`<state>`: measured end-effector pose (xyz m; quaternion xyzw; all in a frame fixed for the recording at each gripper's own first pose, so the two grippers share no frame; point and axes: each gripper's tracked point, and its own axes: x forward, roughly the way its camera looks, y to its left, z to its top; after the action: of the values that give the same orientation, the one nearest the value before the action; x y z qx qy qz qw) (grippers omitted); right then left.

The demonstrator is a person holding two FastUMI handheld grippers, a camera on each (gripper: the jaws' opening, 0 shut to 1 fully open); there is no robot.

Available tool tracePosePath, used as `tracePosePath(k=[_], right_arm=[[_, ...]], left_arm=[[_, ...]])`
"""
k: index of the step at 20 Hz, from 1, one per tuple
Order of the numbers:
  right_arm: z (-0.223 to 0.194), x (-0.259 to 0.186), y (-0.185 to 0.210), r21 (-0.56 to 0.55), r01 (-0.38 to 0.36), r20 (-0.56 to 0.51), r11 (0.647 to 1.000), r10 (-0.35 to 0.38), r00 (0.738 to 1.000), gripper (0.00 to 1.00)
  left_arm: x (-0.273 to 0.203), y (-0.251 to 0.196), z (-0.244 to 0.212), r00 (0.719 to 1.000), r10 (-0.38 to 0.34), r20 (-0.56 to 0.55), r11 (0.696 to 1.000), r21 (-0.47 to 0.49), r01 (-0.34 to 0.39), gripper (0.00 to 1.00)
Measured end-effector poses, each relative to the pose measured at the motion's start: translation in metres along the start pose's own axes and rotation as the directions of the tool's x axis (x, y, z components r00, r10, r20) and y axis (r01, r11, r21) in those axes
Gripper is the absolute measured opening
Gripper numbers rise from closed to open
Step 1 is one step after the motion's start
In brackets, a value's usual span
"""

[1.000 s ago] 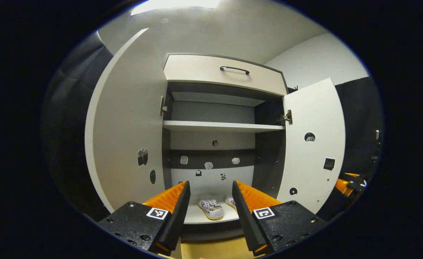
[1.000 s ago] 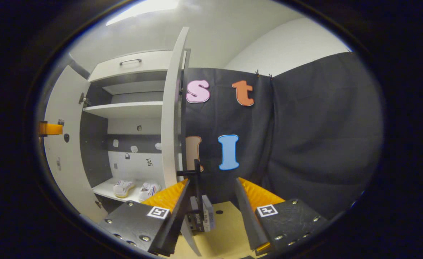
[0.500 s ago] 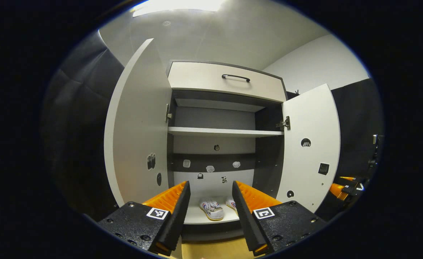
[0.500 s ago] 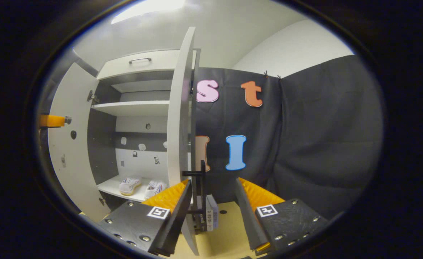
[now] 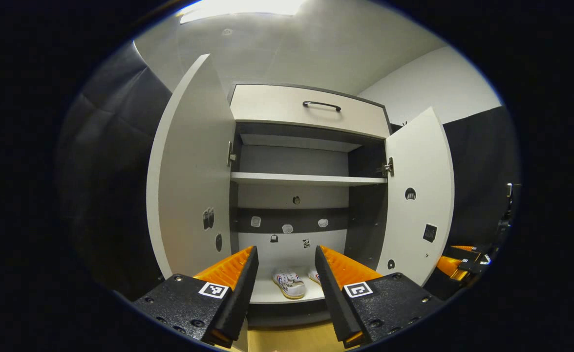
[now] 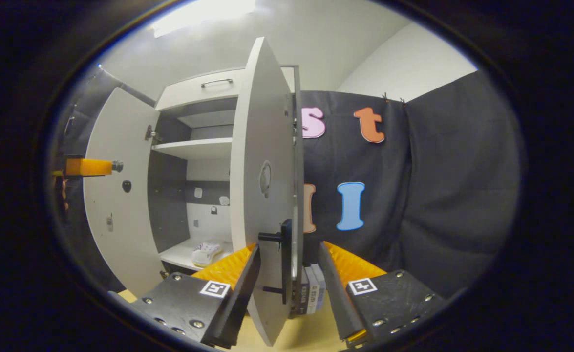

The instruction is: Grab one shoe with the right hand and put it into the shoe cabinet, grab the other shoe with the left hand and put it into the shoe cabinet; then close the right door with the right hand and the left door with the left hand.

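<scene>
Both shoes sit on the shoe cabinet's bottom shelf, side by side. Your left gripper hangs in front of the cabinet, fingers apart, holding nothing. Your right gripper is spread around the right door edge by its handle, not clamped. Left door stands wide open.

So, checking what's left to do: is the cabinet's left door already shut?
No: in the left gripper view the left door stands swung wide open, baring the shelf and the shoes on the bottom.
</scene>
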<state>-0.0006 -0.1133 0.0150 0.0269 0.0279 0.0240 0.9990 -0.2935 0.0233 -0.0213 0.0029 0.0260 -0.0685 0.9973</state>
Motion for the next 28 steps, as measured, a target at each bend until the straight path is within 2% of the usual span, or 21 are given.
tracePosePath(k=[2, 3, 4, 8, 10, 11, 12, 14, 18, 25, 28], right_arm=[[-0.002, 0.006, 0.016, 0.006, -0.034, -0.004, 0.999, 0.034, 0.999, 0.73], [-0.003, 0.009, 0.022, 0.007, -0.048, -0.006, 0.999, 0.048, 0.999, 0.70], [-0.003, 0.011, 0.027, 0.004, -0.059, -0.006, 0.998, 0.059, 0.998, 0.73], [-0.005, 0.019, 0.042, 0.006, -0.099, -0.016, 0.995, 0.099, 0.995, 0.70], [-0.012, 0.024, 0.059, 0.008, -0.132, -0.032, 0.991, 0.132, 0.991, 0.73], [-0.016, 0.026, 0.070, 0.008, -0.146, -0.038, 0.989, 0.147, 0.988, 0.70], [-0.018, 0.029, 0.078, 0.008, -0.156, -0.042, 0.988, 0.157, 0.987, 0.73], [-0.019, 0.033, 0.087, 0.010, -0.170, -0.040, 0.985, 0.170, 0.985, 0.70], [-0.018, 0.036, 0.106, 0.008, -0.203, -0.033, 0.979, 0.203, 0.979, 0.71], [-0.016, 0.043, 0.122, 0.020, -0.232, -0.030, 0.972, 0.233, 0.972, 0.71], [-0.016, 0.046, 0.126, 0.019, -0.240, -0.030, 0.971, 0.240, 0.970, 0.70]], left_arm=[[0.000, 0.008, -0.005, 1.000, 0.015, -0.007, 1.000, -0.001, -0.015, 0.71], [0.000, 0.012, -0.007, 1.000, 0.021, -0.009, 1.000, -0.002, -0.021, 0.71], [0.000, 0.015, -0.007, 1.000, 0.028, -0.008, 1.000, -0.003, -0.028, 0.71], [-0.006, 0.024, -0.008, 0.998, 0.057, -0.018, 0.998, -0.002, -0.057, 0.71], [-0.008, 0.029, -0.009, 0.998, 0.066, -0.021, 0.998, -0.007, -0.066, 0.71], [-0.009, 0.031, -0.010, 0.997, 0.071, -0.024, 0.997, -0.008, -0.071, 0.71], [-0.011, 0.033, -0.010, 0.997, 0.076, -0.025, 0.997, -0.009, -0.076, 0.71], [-0.014, 0.038, -0.009, 0.996, 0.086, -0.025, 0.996, -0.008, -0.086, 0.71], [-0.021, 0.048, -0.006, 0.994, 0.108, -0.019, 0.994, -0.010, -0.109, 0.71], [-0.036, 0.069, 0.002, 0.988, 0.158, -0.002, 0.987, 0.009, -0.158, 0.70], [-0.046, 0.074, 0.005, 0.986, 0.167, 0.003, 0.986, -0.011, -0.167, 0.71]])
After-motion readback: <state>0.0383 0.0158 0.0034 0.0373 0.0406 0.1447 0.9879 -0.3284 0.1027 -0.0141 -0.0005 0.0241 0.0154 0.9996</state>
